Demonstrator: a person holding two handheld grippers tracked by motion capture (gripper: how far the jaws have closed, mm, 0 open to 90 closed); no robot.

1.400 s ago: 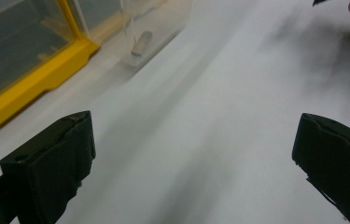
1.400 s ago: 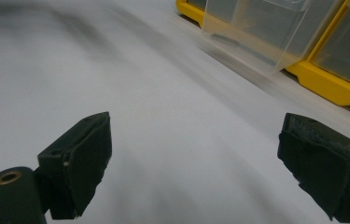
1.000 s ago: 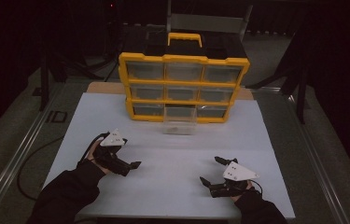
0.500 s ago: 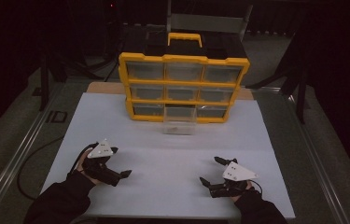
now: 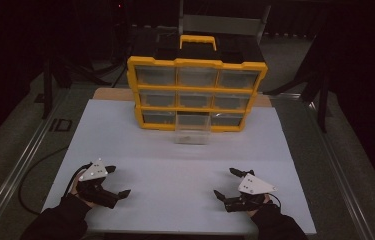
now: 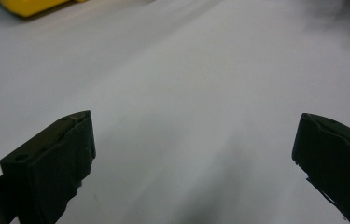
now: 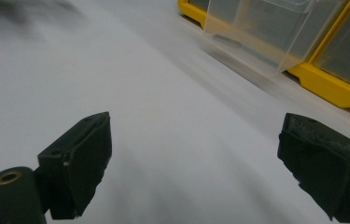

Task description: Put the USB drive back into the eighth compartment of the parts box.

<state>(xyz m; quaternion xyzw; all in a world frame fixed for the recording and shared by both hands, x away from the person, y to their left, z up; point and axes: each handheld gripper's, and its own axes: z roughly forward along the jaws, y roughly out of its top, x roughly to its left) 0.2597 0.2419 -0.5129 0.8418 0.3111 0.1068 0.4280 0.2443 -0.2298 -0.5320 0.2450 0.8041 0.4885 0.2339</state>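
Dark surroundings frame a white counter [image 5: 175, 150] seen from above, with a grey floor on both sides. At the far edge of the counter stands a yellow organizer box [image 5: 197, 92] with a yellow handle on top and three rows of three clear drawers. The middle drawer [image 5: 192, 129] of the bottom row is pulled partway out toward the person; something small lies inside it, too small to identify. In the right gripper view this clear drawer [image 7: 261, 32] juts out from the yellow frame at the upper right.

Near the front edge, two dark-sleeved forearms come in from the bottom. The left gripper [image 5: 120, 181] rests low over the counter at the front left, its black fingers spread wide with nothing between them; in its own view the fingers [image 6: 53, 158] stand far apart over bare white surface. The right gripper [image 5: 227, 182] sits at the front right, a grey three-cornered plate on top, its fingers [image 7: 77, 161] likewise spread wide and holding nothing. Both grippers are well apart from each other and from the box.
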